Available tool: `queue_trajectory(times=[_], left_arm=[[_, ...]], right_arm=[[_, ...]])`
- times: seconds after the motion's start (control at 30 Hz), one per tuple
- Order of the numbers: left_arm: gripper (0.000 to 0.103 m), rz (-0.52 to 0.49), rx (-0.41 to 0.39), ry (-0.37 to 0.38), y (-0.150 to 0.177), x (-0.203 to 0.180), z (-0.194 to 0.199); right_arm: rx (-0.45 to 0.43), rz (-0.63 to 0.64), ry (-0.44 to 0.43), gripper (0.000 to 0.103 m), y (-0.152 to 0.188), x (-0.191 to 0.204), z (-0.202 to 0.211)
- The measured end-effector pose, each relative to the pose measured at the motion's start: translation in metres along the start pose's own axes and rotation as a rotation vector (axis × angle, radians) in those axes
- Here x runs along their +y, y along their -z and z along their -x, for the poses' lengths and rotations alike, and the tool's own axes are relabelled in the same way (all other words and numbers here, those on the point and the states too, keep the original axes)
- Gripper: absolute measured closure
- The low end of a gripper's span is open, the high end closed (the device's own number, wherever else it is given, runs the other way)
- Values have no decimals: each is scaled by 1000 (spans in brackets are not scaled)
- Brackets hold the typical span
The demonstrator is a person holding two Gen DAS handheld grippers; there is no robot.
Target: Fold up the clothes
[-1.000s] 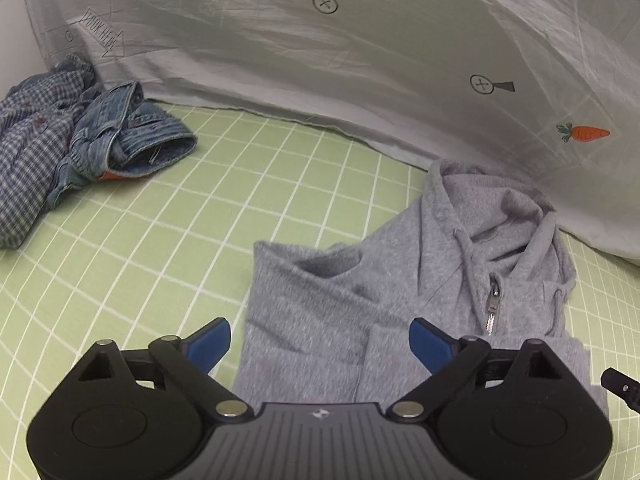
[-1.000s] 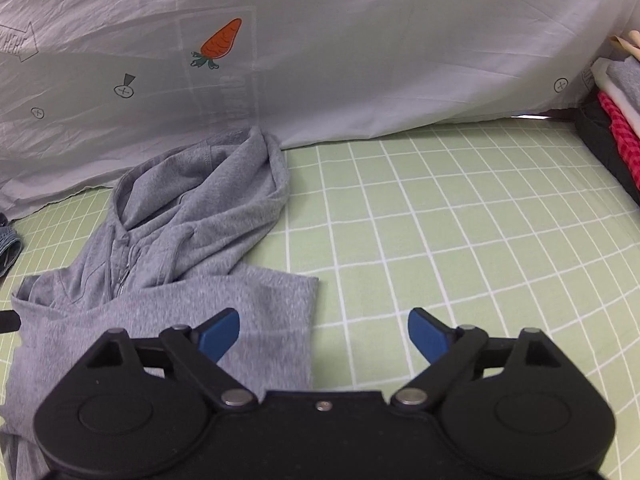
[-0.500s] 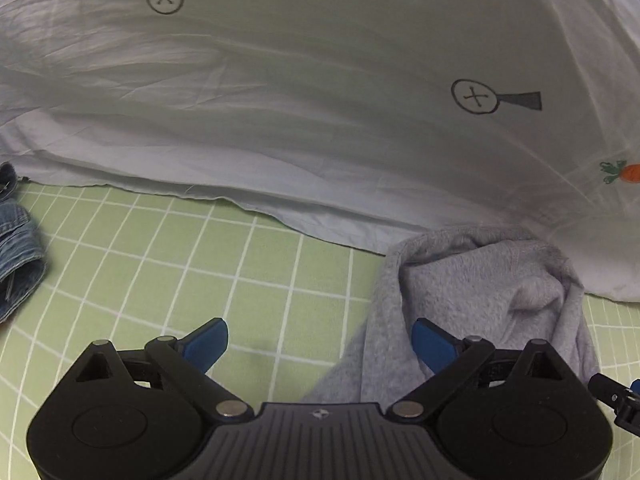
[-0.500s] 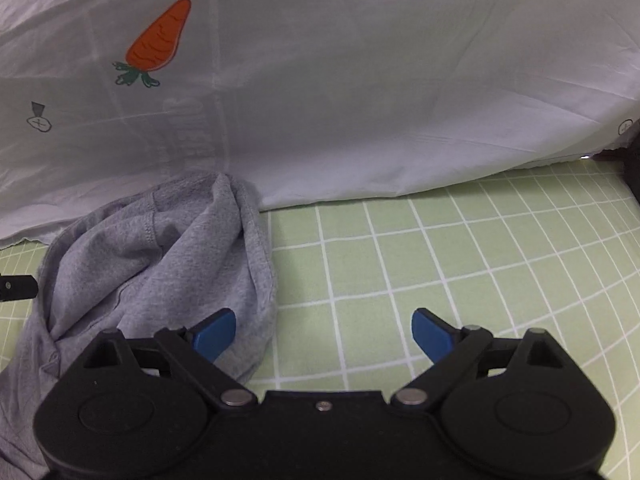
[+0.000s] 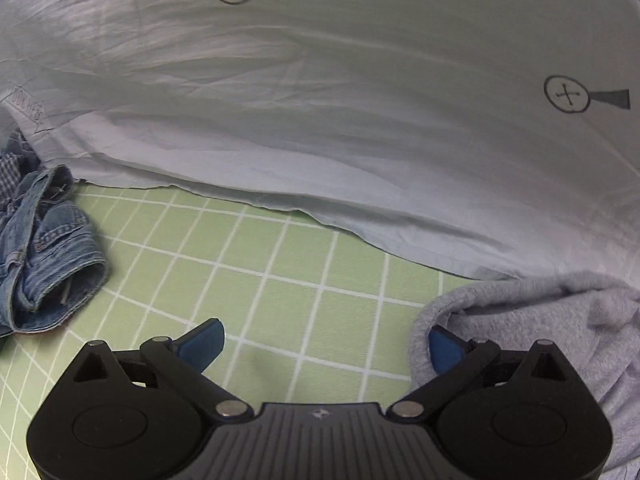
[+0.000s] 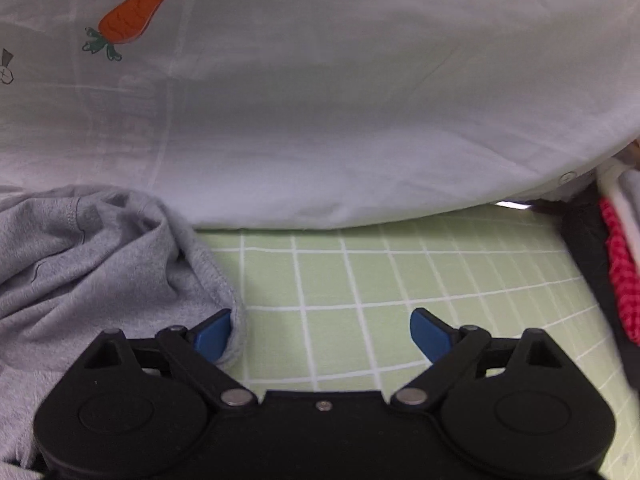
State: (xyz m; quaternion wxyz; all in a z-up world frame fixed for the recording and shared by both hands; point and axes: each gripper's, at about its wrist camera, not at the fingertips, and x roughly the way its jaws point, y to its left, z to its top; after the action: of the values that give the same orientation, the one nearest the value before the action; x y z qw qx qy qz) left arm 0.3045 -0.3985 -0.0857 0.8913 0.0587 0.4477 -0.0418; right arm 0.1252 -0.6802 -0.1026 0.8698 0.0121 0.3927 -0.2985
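Observation:
A grey hoodie (image 5: 560,328) lies on the green grid mat, its hood at the lower right of the left wrist view and at the left of the right wrist view (image 6: 92,264). My left gripper (image 5: 324,344) is open, low over the mat, and its right blue pad sits at the hood's left edge. My right gripper (image 6: 320,332) is open too, with its left blue pad touching the hood's right edge. Nothing is clamped between either pair of pads.
Crumpled blue jeans (image 5: 48,256) and a checked shirt (image 5: 12,160) lie at the far left. A white sheet (image 5: 320,120) with printed marks and a carrot (image 6: 128,20) hangs behind the mat (image 6: 360,272). Stacked dark and red clothes (image 6: 616,272) sit at the right.
Both grippers moved forward and down along the hoodie toward its hood. The hoodie's body has dropped out of view, and each gripper's inner pad has reached a side edge of the hood.

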Motion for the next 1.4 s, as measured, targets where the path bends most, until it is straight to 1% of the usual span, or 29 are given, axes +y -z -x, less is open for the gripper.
queue_trajectory(times=[0.03, 0.13, 0.3, 0.43, 0.53, 0.6, 0.73, 0.8, 0.87, 0.97, 1.03, 1.17, 1.2, 1.3, 1.4], left_arm=[[2, 15, -18, -1, 1, 7, 11], [2, 67, -95, 8, 12, 24, 50], [2, 154, -223, 27, 35, 52, 116], [2, 244, -249, 46, 70, 78, 149], [2, 275, -233, 54, 101, 93, 162], [2, 288, -205, 48, 120, 99, 164], [2, 312, -152, 39, 155, 104, 166], [2, 312, -129, 44, 164, 104, 165], [2, 309, -107, 52, 172, 104, 164], [2, 305, -73, 64, 183, 103, 163], [2, 297, -64, 84, 188, 101, 166], [2, 263, -118, 196, 182, 92, 184], [1, 251, -128, 198, 179, 89, 185], [1, 217, -135, 170, 169, 83, 180], [1, 244, -98, 150, 161, 87, 162]], right_arm=[[-27, -8, 8, 9, 2, -5, 11], [-100, -43, -3, 9, 9, -17, 47], [-218, -94, -50, 9, 23, -32, 109], [-298, -75, -71, 9, 45, -37, 149], [-325, -42, -83, 9, 68, -39, 171], [-311, -38, -96, 9, 80, -41, 177], [-243, -35, -124, 9, 111, -43, 178], [-206, -21, -131, 9, 124, -43, 175], [-150, -16, -142, 9, 134, -43, 170], [-67, -43, -180, 9, 144, -42, 162], [-63, -53, -204, 9, 142, -40, 164], [-97, -71, -273, 7, 130, -36, 175], [-98, -76, -293, 7, 126, -35, 177], [-83, -89, -309, 7, 115, -31, 170], [-58, -101, -302, 7, 106, -29, 158]])
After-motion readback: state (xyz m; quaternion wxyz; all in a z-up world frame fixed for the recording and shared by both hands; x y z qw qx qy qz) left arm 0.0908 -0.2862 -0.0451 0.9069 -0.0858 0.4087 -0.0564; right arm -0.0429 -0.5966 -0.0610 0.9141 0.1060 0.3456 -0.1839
